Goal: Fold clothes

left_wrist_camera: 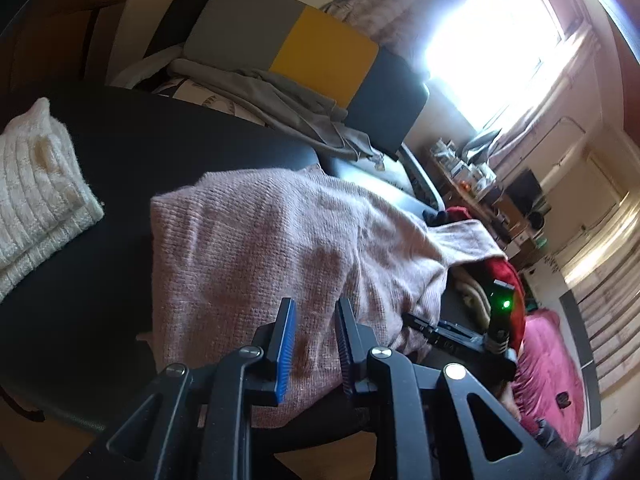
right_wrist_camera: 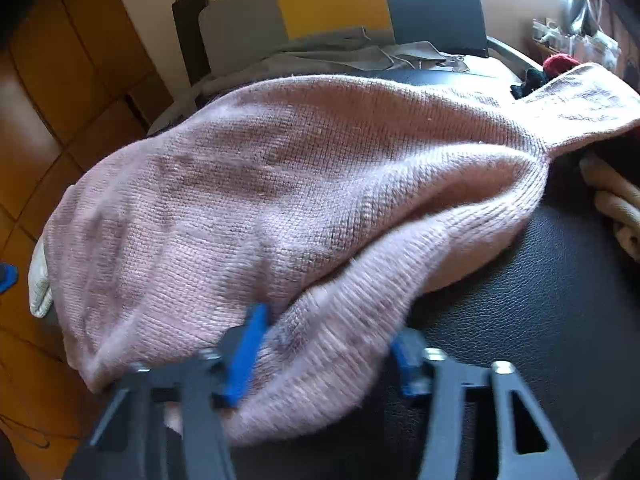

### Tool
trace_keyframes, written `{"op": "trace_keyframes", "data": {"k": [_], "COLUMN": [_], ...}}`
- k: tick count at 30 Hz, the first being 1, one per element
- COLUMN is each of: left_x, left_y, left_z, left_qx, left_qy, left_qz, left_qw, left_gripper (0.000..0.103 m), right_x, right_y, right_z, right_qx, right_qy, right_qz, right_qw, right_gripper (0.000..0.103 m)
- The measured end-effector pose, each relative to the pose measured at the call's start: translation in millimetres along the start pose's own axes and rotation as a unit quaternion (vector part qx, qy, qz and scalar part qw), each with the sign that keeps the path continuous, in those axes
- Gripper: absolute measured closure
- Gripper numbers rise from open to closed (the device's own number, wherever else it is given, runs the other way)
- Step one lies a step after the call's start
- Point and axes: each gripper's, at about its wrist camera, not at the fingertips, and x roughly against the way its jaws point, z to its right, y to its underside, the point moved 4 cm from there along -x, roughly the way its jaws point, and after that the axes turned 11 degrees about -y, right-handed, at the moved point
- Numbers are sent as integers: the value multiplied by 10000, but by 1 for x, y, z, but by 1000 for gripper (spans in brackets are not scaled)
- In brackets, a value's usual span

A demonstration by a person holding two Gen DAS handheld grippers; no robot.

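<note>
A pink knitted sweater (left_wrist_camera: 260,248) lies partly folded on a black leather surface (left_wrist_camera: 100,300); it fills the right wrist view (right_wrist_camera: 280,200). My left gripper (left_wrist_camera: 316,308) hovers over the sweater's near edge with its jaws a little apart and nothing between them. My right gripper (right_wrist_camera: 328,336) is open wide, its blue-padded fingers (right_wrist_camera: 248,344) on either side of a folded sleeve edge of the sweater, not closed on it. The right gripper's body with a green light (left_wrist_camera: 500,312) shows at the right of the left wrist view.
A folded cream knit (left_wrist_camera: 36,196) lies at the left of the black surface. A grey garment (left_wrist_camera: 288,108) is draped over a chair with a grey and yellow back (left_wrist_camera: 320,56). Red and beige clothes (left_wrist_camera: 504,276) lie to the right. A bright window (left_wrist_camera: 500,40) is behind.
</note>
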Motion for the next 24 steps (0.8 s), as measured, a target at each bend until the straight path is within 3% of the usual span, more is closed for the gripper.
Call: {"op": "trace_keyframes", "data": {"k": [3, 8, 11, 15, 18, 22, 23, 24], "left_x": [-2, -5, -7, -8, -8, -6, -4, -3], "left_y": [4, 10, 13, 13, 10, 0, -3, -7], "left_z": [10, 22, 25, 28, 26, 13, 9, 4], "left_qx": [-150, -293, -342, -435, -379, -277, -234, -189], "left_qy": [-13, 70, 83, 109, 172, 10, -37, -75], "left_qz": [-37, -123, -182, -207, -190, -80, -39, -4], "left_qw": [9999, 9995, 9992, 9988, 9990, 9996, 9997, 9998], "left_gripper": [84, 84, 84, 84, 84, 84, 84, 84], "right_x": [6, 31, 56, 104, 142, 173, 181, 189], "right_y": [-1, 2, 7, 10, 12, 30, 35, 40], "right_z": [1, 9, 15, 36, 67, 122, 136, 149], "right_qx": [159, 460, 976, 1482, 1422, 806, 651, 495], "right_qy": [155, 543, 1080, 2012, 2680, 3280, 3426, 3571], "right_qz": [-28, -17, -30, -13, 13, -157, -200, -242], "right_qw": [9997, 9975, 9893, 9683, 9529, 9411, 9370, 9324], "right_gripper": [74, 80, 81, 90, 90, 92, 102, 103]}}
